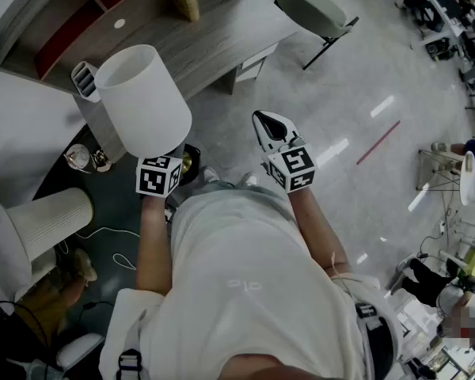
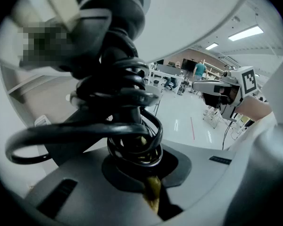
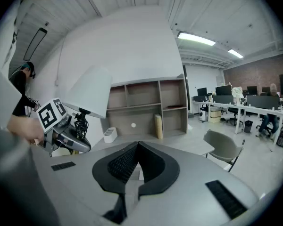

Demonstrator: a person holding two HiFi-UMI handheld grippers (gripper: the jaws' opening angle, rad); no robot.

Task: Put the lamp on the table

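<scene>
The lamp has a white shade [image 1: 142, 97] and hangs in the air just off the near edge of the wooden table [image 1: 214, 30]. My left gripper [image 1: 172, 165] is below the shade, shut on the lamp's brass stem [image 2: 153, 192]. A black cord [image 2: 127, 102] is coiled round that stem, and the shade's underside [image 2: 203, 13] fills the top of the left gripper view. My right gripper [image 1: 273, 133] is to the right of the lamp, shut and empty. In the right gripper view its jaw tips meet [image 3: 134, 145], with the shade [image 3: 89, 91] and left gripper [image 3: 61, 126] at the left.
A grey chair [image 1: 317, 10] stands at the table's far right end. An open shelf unit [image 3: 146, 105] backs the table, and a white organizer [image 1: 83, 81] sits near its left end. A pleated white cylinder [image 1: 51, 220] and a cable lie on the floor at the left.
</scene>
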